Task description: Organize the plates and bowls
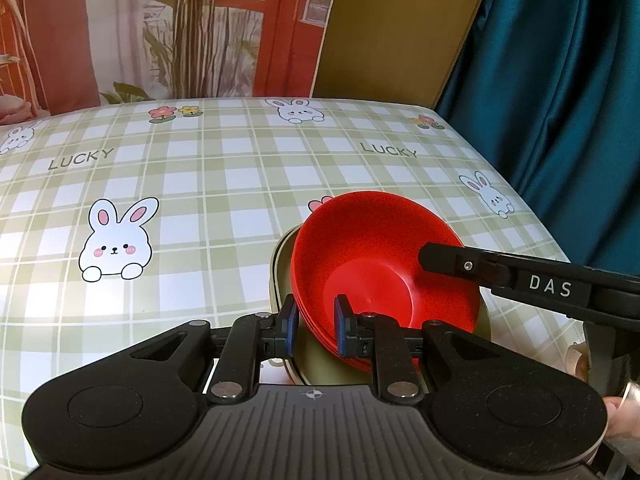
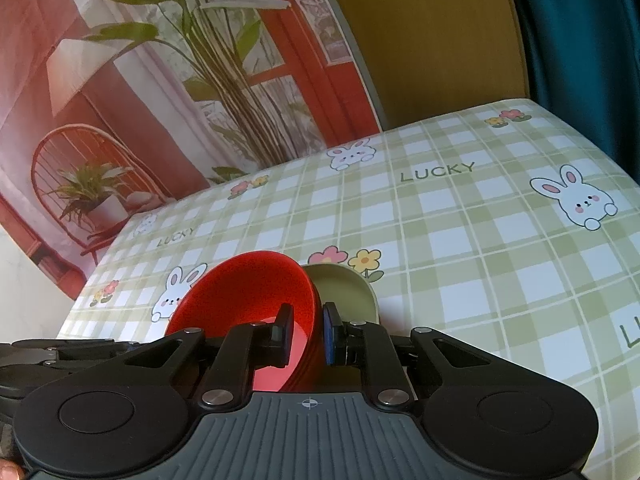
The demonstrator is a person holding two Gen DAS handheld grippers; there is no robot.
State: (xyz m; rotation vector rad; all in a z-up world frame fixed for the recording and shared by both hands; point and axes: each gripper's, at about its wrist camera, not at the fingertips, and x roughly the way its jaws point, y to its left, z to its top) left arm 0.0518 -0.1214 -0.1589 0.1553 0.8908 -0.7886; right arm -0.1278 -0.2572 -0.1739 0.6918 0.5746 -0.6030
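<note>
Two black handheld grippers, left gripper (image 1: 316,326) and right gripper (image 2: 306,334), each pinch opposite rims of a tilted stack of red plastic bowls (image 1: 376,268) at lower centre, half over a pale green plate (image 1: 282,276) on the checked bunny tablecloth (image 1: 200,208); next, probably level and seat the stack.

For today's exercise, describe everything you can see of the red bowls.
The red bowls are a nested stack, smooth and plastic-looking, rims layered at the near edge. The stack tilts over a green plate on the checked tablecloth. The left gripper clamps the near rim, the right gripper the opposite wall.
</note>
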